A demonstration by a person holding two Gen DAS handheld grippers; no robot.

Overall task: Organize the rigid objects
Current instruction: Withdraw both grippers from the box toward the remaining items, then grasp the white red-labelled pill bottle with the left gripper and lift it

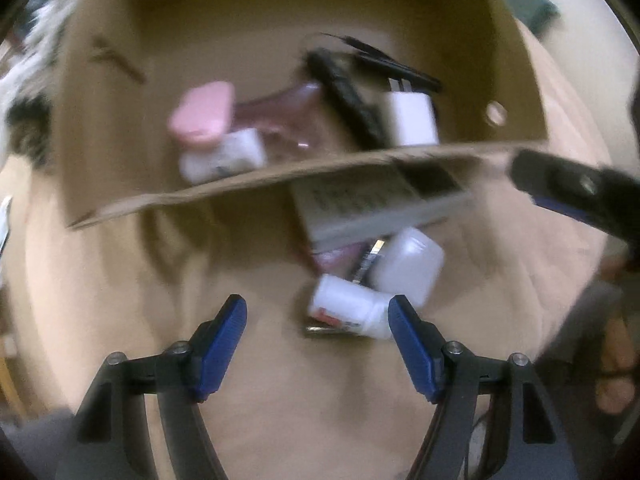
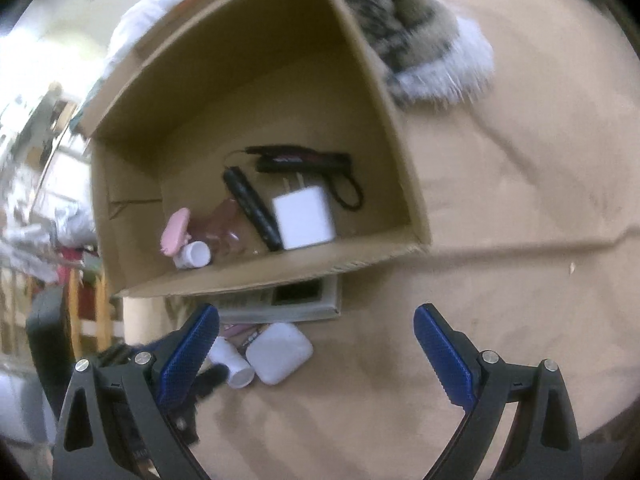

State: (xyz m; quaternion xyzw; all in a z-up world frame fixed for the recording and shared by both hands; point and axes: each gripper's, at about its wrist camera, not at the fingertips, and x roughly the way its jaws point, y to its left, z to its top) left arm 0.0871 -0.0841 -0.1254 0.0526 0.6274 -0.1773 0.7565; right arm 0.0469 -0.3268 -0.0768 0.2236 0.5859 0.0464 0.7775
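Right wrist view: the cardboard box (image 2: 256, 128) fills the upper centre of the frame and is seen to be partly filled already. A white charger (image 2: 304, 218), a black pen-like stick (image 2: 252, 208), a black corded device (image 2: 304, 160), a pink-capped bottle (image 2: 176, 232) and a small white bottle (image 2: 194, 256) are gathered on its floor. The task is judged roughly half done, since a small heap is left outside on the tan cloth (image 2: 500, 200), just below the box's near wall. In the heap a flat grey carton (image 2: 280, 304) is seen, then a white rounded case (image 2: 280, 354), then a small white pill bottle (image 2: 232, 362); something pink and dark between them cannot be made out.

The right gripper (image 2: 316, 344) is held wide open with nothing between its jaws; the heap lies at lower centre, close by its left finger.

In the left wrist view, the left gripper (image 1: 318, 316) is likewise open and empty. The pill bottle (image 1: 348, 308) is found at lower centre, just beside the right-hand fingertip (image 1: 412, 340), not yet between the pads.
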